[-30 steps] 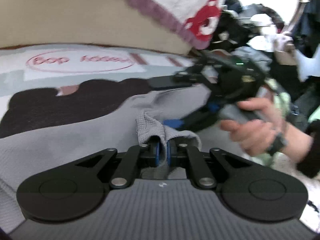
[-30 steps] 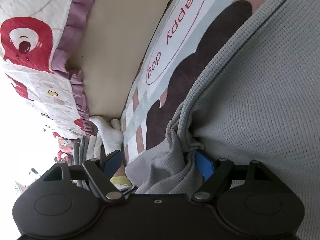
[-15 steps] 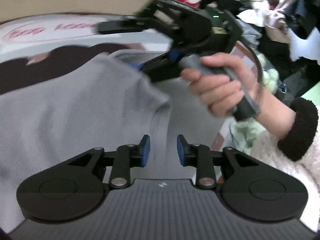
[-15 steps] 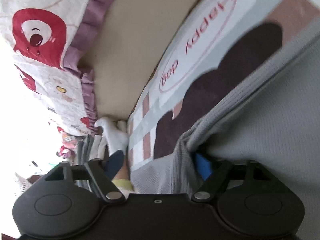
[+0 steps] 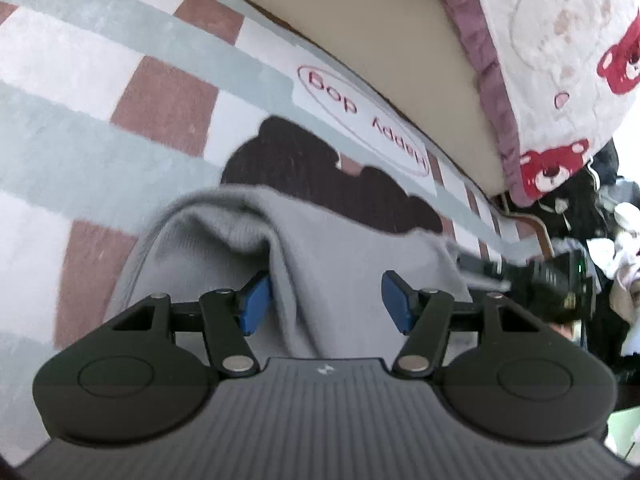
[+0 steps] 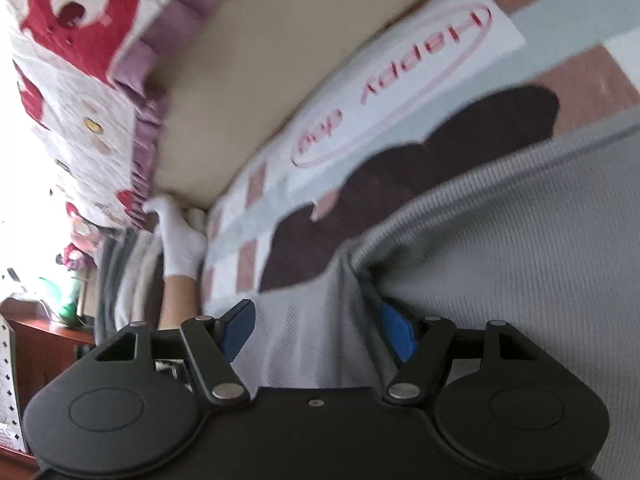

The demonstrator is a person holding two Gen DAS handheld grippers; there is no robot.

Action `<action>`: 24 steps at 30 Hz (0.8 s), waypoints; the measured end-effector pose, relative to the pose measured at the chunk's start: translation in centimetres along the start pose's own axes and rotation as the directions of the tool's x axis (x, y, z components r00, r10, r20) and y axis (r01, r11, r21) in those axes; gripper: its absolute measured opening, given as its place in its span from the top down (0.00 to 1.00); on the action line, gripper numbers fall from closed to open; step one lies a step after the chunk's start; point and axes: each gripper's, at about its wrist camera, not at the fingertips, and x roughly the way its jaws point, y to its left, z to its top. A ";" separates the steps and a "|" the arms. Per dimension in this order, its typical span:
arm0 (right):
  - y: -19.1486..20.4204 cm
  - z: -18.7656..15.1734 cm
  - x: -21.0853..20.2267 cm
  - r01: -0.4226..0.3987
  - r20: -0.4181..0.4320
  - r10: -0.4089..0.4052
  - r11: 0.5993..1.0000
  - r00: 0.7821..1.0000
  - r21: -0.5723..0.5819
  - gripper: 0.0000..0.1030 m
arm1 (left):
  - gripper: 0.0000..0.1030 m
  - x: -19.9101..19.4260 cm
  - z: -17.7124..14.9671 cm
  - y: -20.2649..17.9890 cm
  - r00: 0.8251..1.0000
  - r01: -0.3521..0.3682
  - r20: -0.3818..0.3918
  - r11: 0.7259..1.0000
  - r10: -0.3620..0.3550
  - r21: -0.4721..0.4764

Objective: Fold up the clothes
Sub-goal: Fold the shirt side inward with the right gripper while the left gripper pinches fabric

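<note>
The grey knit garment lies on the checked dog-print blanket, a raised fold between the left gripper's opening, unclamped jaws, so it should close on one edge while the right gripper, jaws apart, steadies its ridge.

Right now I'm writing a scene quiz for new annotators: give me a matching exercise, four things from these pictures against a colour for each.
Things:
1. garment
2. gripper pads
3. bear prints on the quilt
4. quilt's ruffled edge

Colours:
A. purple
B. blue
C. grey
D. red

Pairs: 1-C, 2-B, 3-D, 4-A
</note>
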 end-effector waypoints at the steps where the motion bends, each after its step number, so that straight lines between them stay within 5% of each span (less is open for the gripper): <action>1: -0.2 -0.1 0.0 -0.001 -0.007 0.001 1.000 1.000 0.002 0.27 | 0.42 0.5 0.1 0.1 1.000 -0.017 0.013 1.000 0.017 0.006; 6: -0.7 -0.6 0.4 -0.022 -0.026 0.023 1.000 0.999 0.021 0.28 | 0.41 2.2 1.0 0.5 0.994 -0.053 0.101 0.998 0.051 0.017; 8: -0.3 -0.1 1.5 -0.016 -0.065 0.015 1.000 0.998 -0.007 0.38 | 0.44 2.4 1.3 0.4 0.991 -0.056 0.122 0.998 0.055 0.005; 9: -0.1 0.4 2.1 -0.011 -0.093 0.008 1.000 0.996 -0.024 0.39 | 0.49 2.6 1.3 0.2 0.987 -0.090 0.134 0.995 0.085 0.036; 10: 0.1 0.9 2.6 0.001 -0.103 -0.005 0.999 0.995 -0.039 0.43 | 0.73 2.7 1.3 0.0 0.982 -0.130 0.149 0.989 0.118 0.073; 11: 0.1 1.3 2.9 0.004 -0.091 -0.006 1.000 0.996 -0.025 0.42 | 0.85 2.9 1.3 -0.3 0.975 -0.170 0.165 0.979 0.151 0.108; 13: 0.1 1.7 3.1 -0.001 -0.059 0.001 1.000 0.998 0.004 0.46 | 0.92 2.9 1.3 -0.4 0.967 -0.202 0.188 0.966 0.171 0.160; 14: 0.3 1.6 3.1 0.019 -0.042 -0.021 0.999 0.999 -0.029 0.55 | 0.92 2.8 1.4 -0.6 0.964 -0.210 0.198 0.963 0.175 0.170; 15: 0.6 1.4 3.1 0.046 -0.025 -0.048 0.996 0.999 -0.070 0.83 | 0.94 2.8 1.5 -0.8 0.962 -0.219 0.206 0.959 0.182 0.178; 19: 0.9 1.1 2.3 0.035 0.025 -0.032 0.990 0.999 -0.134 0.88 | 0.94 2.9 1.2 -2.6 0.942 -0.286 0.264 0.910 0.209 0.300; 24: 1.4 1.1 2.8 0.122 0.070 -0.108 0.966 0.992 -0.227 0.88 | 0.94 3.3 1.2 -2.4 0.937 -0.298 0.278 0.900 0.212 0.319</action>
